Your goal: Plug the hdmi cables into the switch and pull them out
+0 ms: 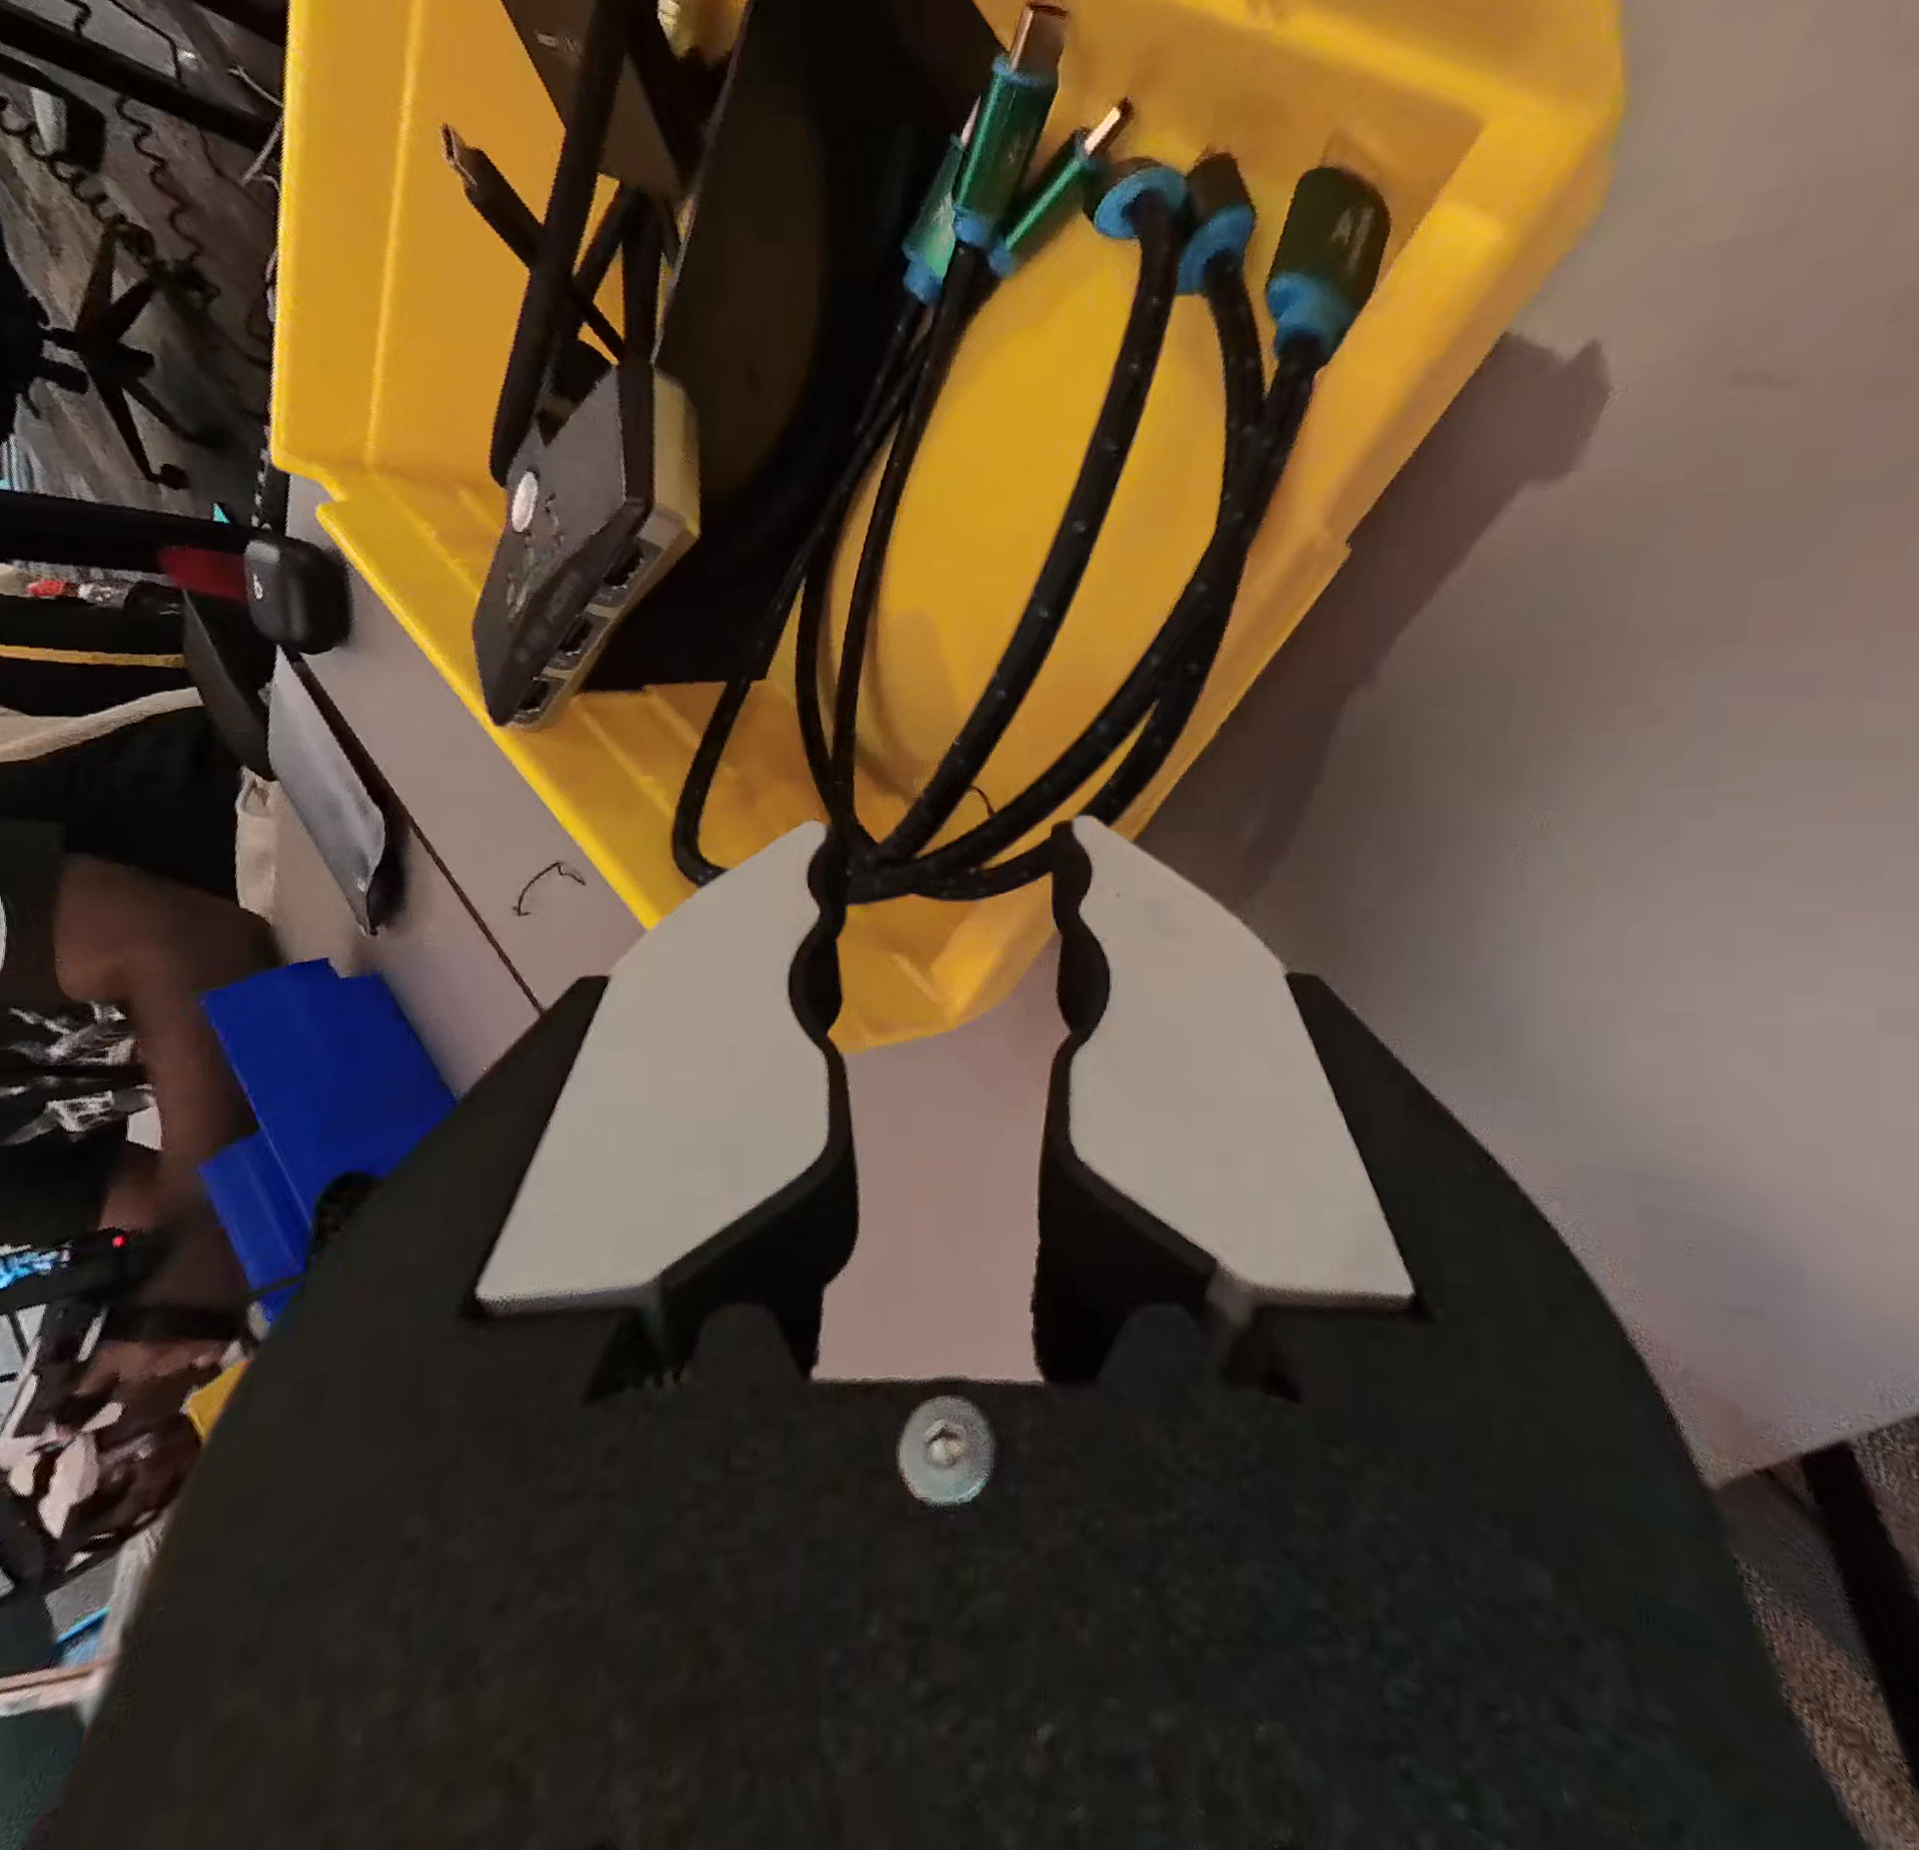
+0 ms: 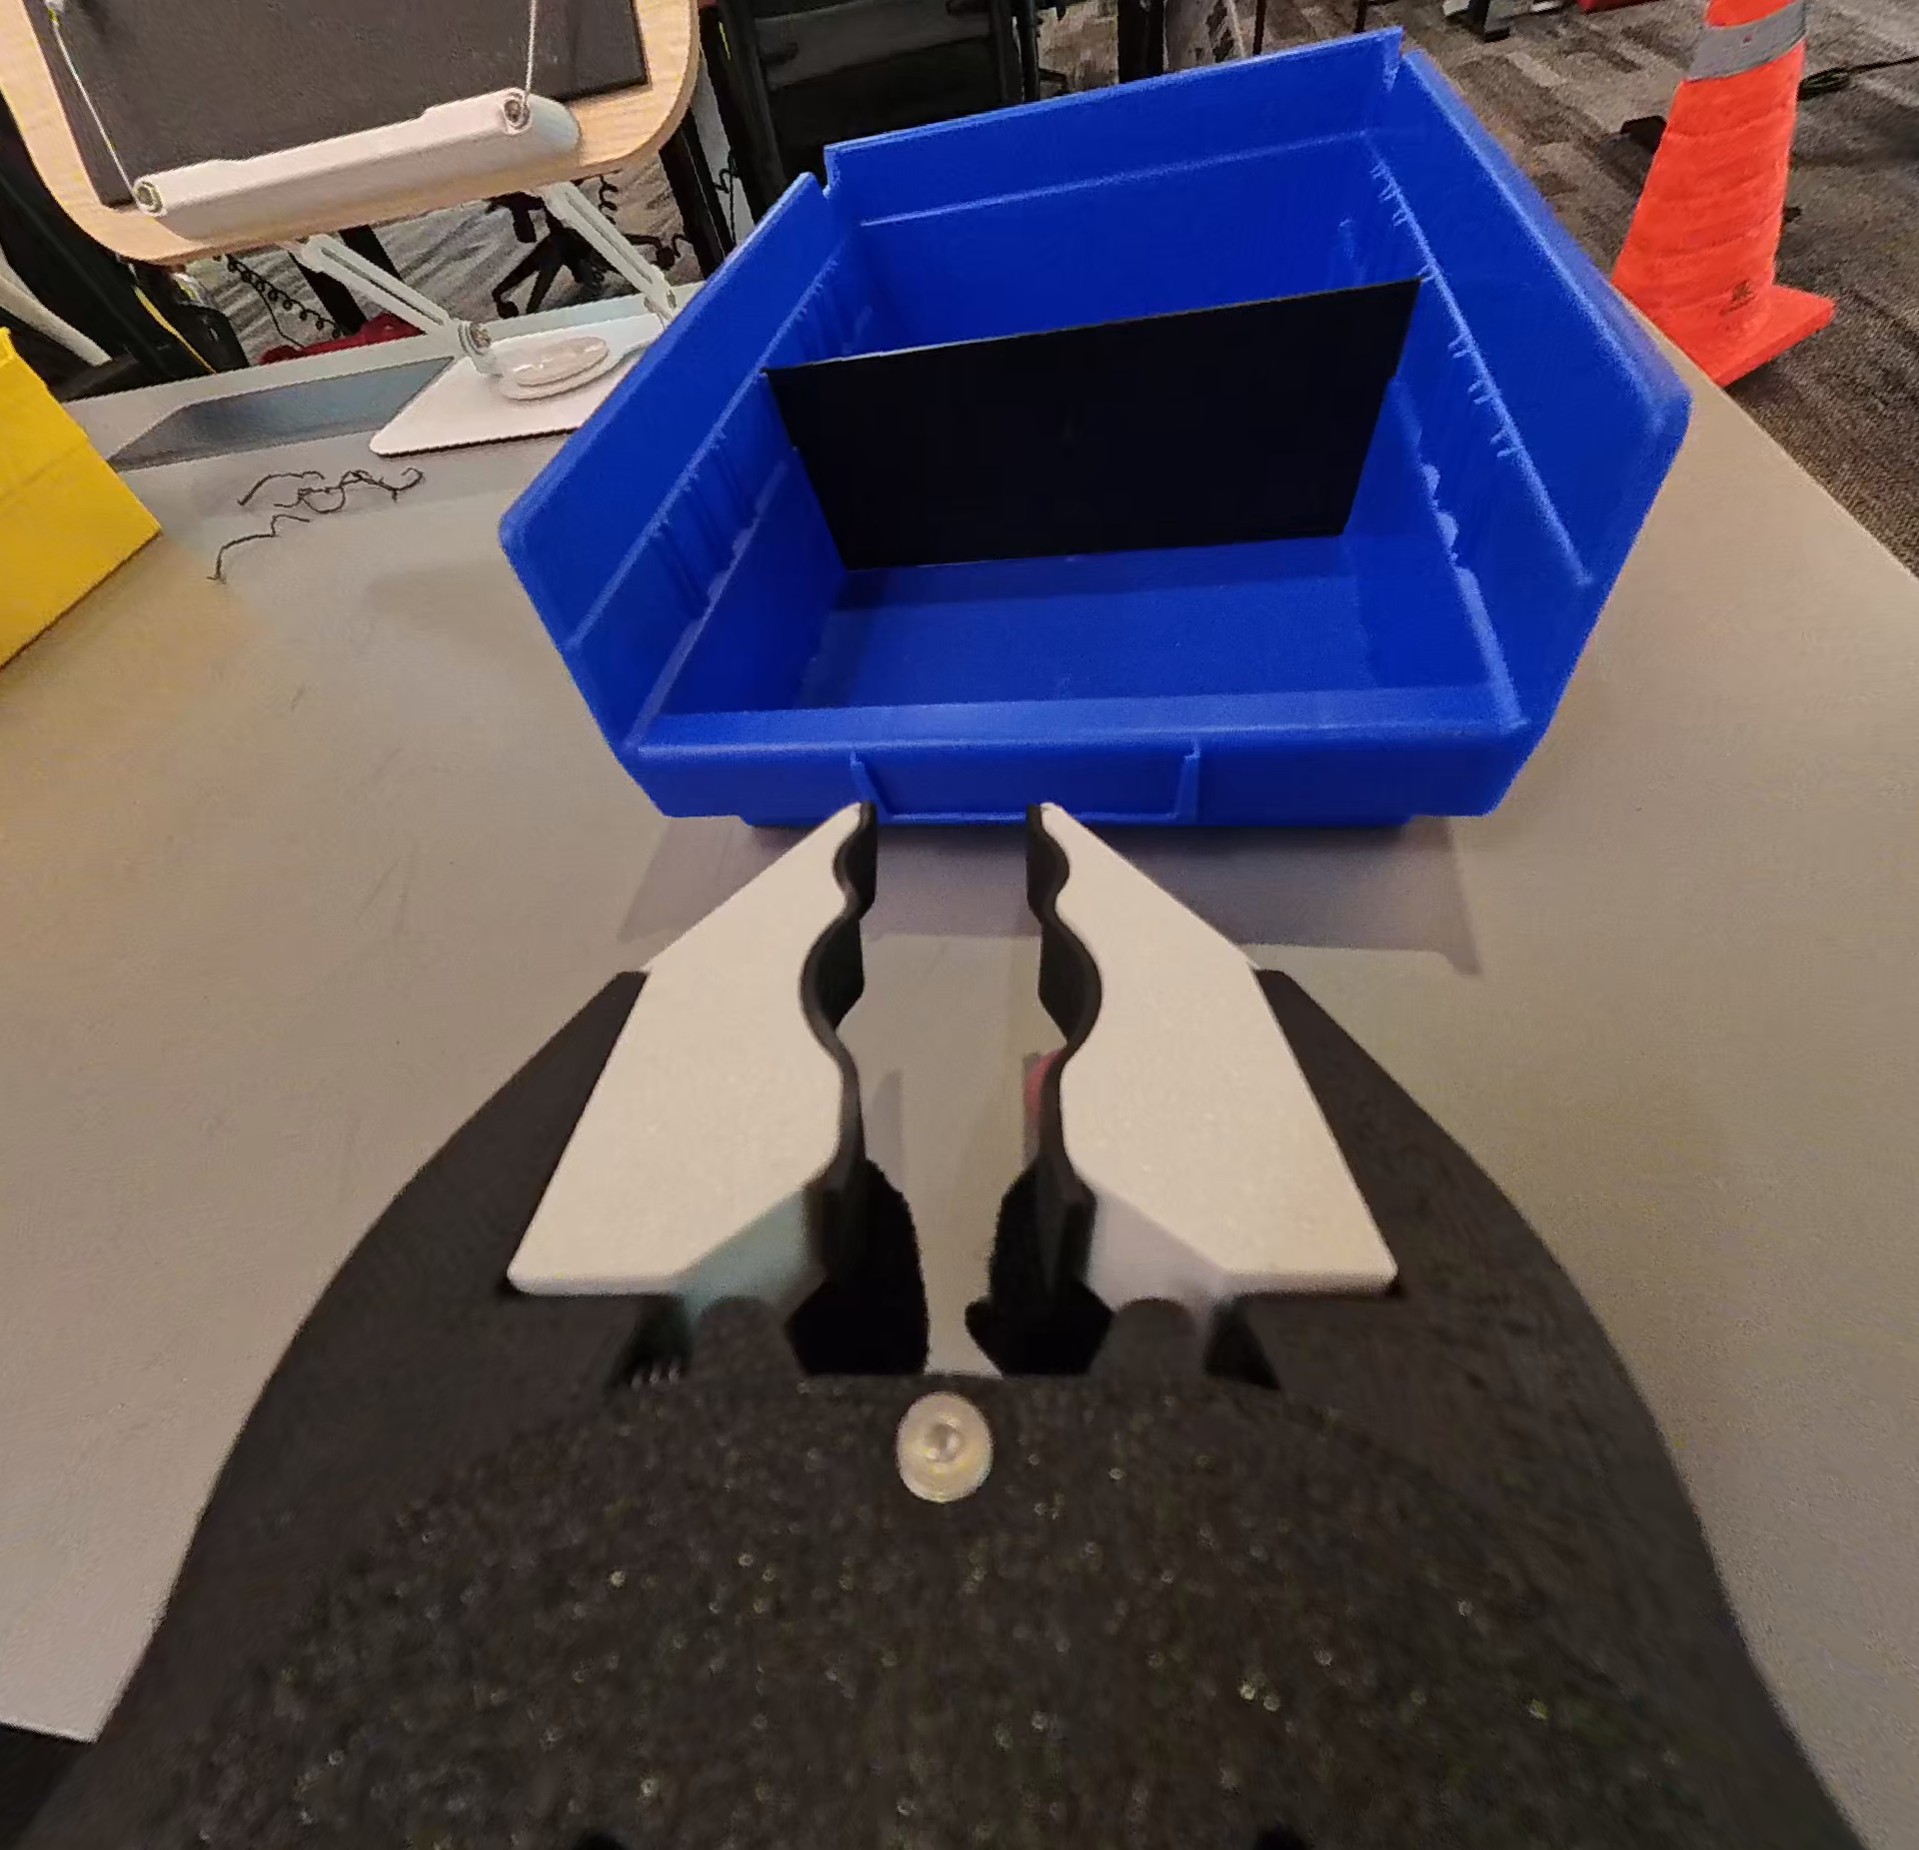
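Braided black HDMI cables (image 1: pixel 914 575) loop inside a yellow plastic bin (image 1: pixel 1350 87) beside the black switch box (image 1: pixel 571 554); left gripper (image 1: pixel 940 855) and right gripper (image 2: pixel 950 824) both gape, holding nothing.

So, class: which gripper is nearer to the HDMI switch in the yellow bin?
Left. The left gripper hangs open at the yellow bin holding the switch. The right gripper, also open, faces the blue bin instead.

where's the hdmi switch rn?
Left wrist view: the switch lies in the yellow bin, left of the black divider; the hdmi cables lie to the divider's right.
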The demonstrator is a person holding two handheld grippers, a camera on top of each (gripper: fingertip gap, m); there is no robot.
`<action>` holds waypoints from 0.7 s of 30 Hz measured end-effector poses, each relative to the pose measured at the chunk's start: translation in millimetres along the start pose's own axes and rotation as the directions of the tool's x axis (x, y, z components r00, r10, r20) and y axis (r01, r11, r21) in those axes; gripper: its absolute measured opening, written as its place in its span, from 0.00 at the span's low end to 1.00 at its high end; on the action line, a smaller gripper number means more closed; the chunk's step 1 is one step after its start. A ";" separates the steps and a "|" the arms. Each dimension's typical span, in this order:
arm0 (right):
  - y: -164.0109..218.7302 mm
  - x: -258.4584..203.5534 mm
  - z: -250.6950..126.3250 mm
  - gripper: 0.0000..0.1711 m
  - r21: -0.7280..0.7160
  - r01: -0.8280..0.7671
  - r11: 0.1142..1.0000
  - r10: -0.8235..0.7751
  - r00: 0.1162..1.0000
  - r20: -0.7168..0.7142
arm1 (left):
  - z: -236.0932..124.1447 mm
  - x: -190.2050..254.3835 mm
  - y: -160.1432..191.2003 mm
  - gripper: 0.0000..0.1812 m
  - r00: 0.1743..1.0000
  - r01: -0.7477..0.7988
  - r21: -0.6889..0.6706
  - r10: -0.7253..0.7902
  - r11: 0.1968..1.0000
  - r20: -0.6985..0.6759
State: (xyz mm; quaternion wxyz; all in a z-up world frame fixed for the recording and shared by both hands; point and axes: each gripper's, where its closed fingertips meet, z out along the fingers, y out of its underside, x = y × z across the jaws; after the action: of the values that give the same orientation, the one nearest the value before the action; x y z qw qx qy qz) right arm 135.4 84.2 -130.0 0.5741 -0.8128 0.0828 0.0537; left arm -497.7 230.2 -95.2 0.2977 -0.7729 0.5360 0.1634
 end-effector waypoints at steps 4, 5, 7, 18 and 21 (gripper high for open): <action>2.2 -1.0 -0.6 0.16 -0.008 0.012 1.000 -0.012 1.000 -0.003 | 6.7 -6.3 -10.1 0.18 0.999 -0.013 0.032 0.015 0.999 -0.052; 2.8 -1.1 -0.8 0.16 -0.010 0.015 1.000 -0.015 1.000 -0.004 | 7.7 -6.1 -13.8 0.18 0.997 -0.016 0.044 0.019 0.999 -0.069; 3.8 -1.0 -1.2 0.16 -0.014 0.021 1.000 -0.021 1.000 -0.008 | 11.4 -0.2 -17.1 0.17 0.992 -0.039 0.039 0.043 0.998 -0.117; 5.8 1.1 -1.6 0.16 -0.022 0.028 0.999 -0.028 1.000 -0.012 | 26.9 -4.2 -40.4 0.03 0.988 -0.038 0.066 0.047 0.997 -0.149; 6.5 1.8 -1.3 0.16 -0.025 0.022 0.999 -0.022 1.000 -0.010 | 10.3 -18.9 -58.2 0.03 0.989 0.084 0.250 -0.050 0.965 -0.140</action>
State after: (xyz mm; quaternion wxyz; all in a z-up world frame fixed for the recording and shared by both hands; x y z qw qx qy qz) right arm 135.9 80.7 -135.9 0.5642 -0.8209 0.0762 0.0440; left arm -450.2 265.0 -75.8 0.3637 -0.7550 0.5447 0.0310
